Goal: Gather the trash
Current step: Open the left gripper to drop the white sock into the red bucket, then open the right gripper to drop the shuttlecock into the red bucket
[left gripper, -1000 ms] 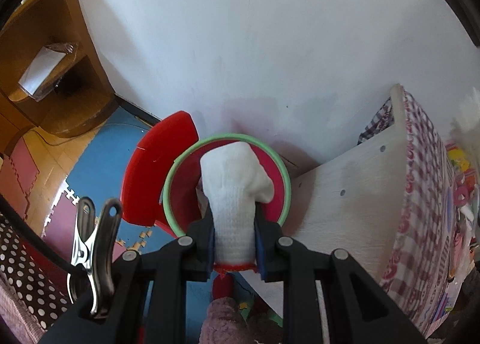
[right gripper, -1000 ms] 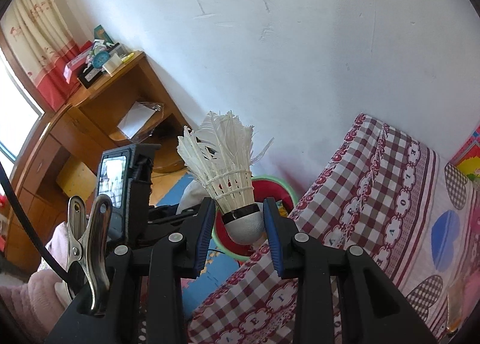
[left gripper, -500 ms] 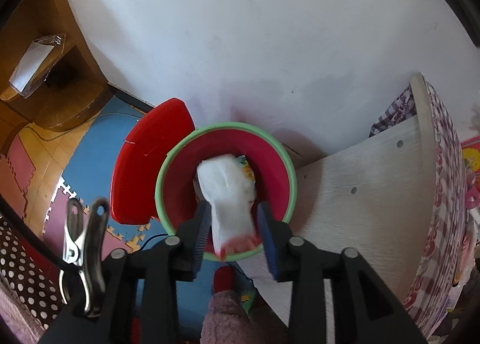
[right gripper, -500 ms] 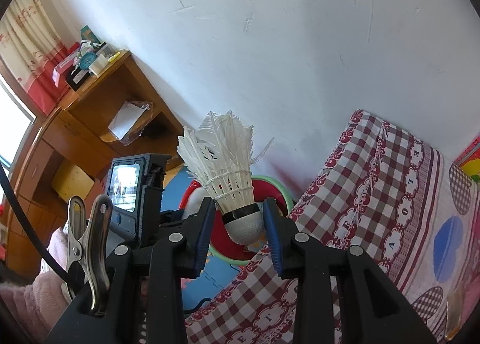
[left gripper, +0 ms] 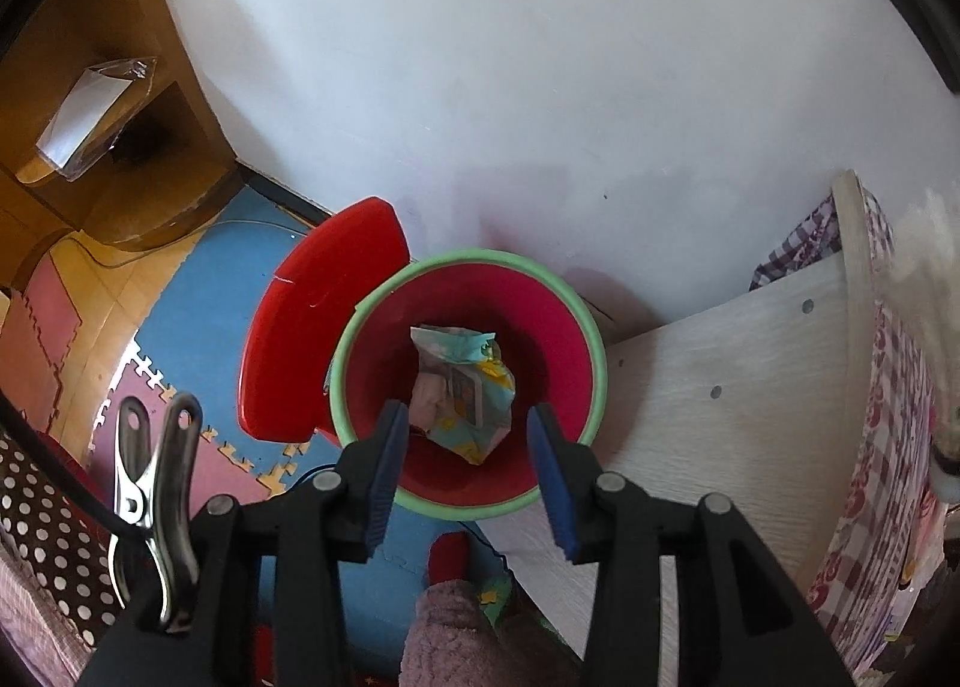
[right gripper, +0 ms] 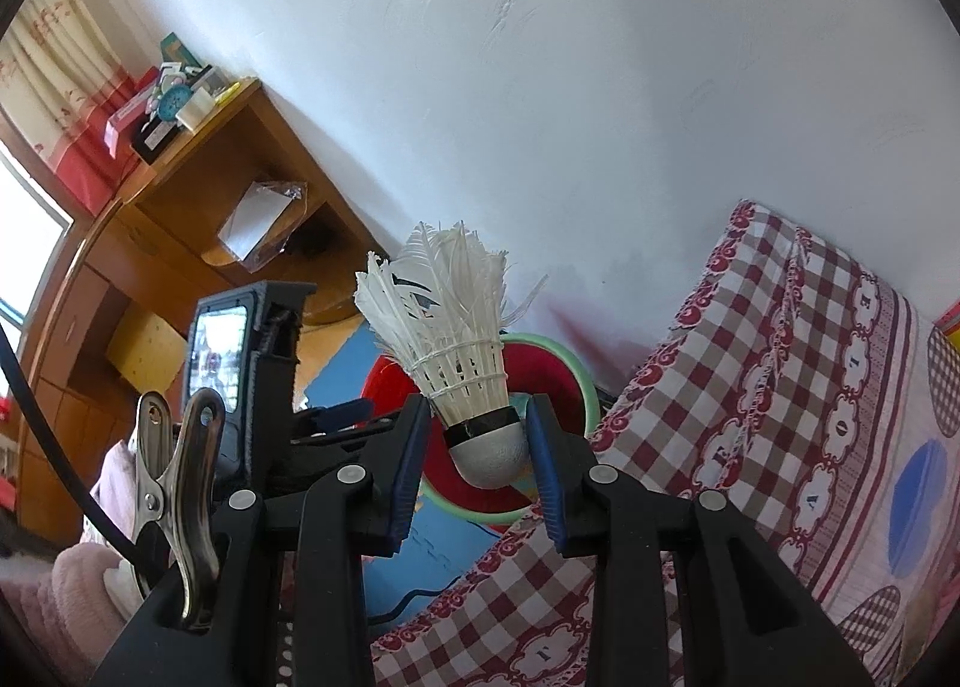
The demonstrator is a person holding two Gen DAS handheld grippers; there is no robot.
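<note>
A red bin with a green rim (left gripper: 468, 258) stands on the floor against the wall, its red lid (left gripper: 318, 327) leaning at its left. Inside lies a crumpled colourful wrapper (left gripper: 474, 387) with a pale lump beside it. My left gripper (left gripper: 471, 447) hangs right above the bin, its jaws opening and nothing between them. In the right wrist view my right gripper (right gripper: 480, 447) is shut on the grey cork of a white feather shuttlecock (right gripper: 456, 339), feathers pointing up. It is over the bed edge, short of the bin (right gripper: 558, 381). The left gripper's body (right gripper: 240, 375) shows to its left.
A bed with a red checked cover (right gripper: 750, 387) and pale wooden side board (left gripper: 720, 387) flanks the bin on the right. A wooden desk (right gripper: 198, 219) stands at the left. Blue and pink foam mats (left gripper: 198, 303) cover the floor, and a pink fleece sleeve (left gripper: 450, 627) shows below.
The left jaws have spread and the white cloth piece they held has dropped into the bin. The right gripper has moved a little closer to the bin, shuttlecock still gripped.
</note>
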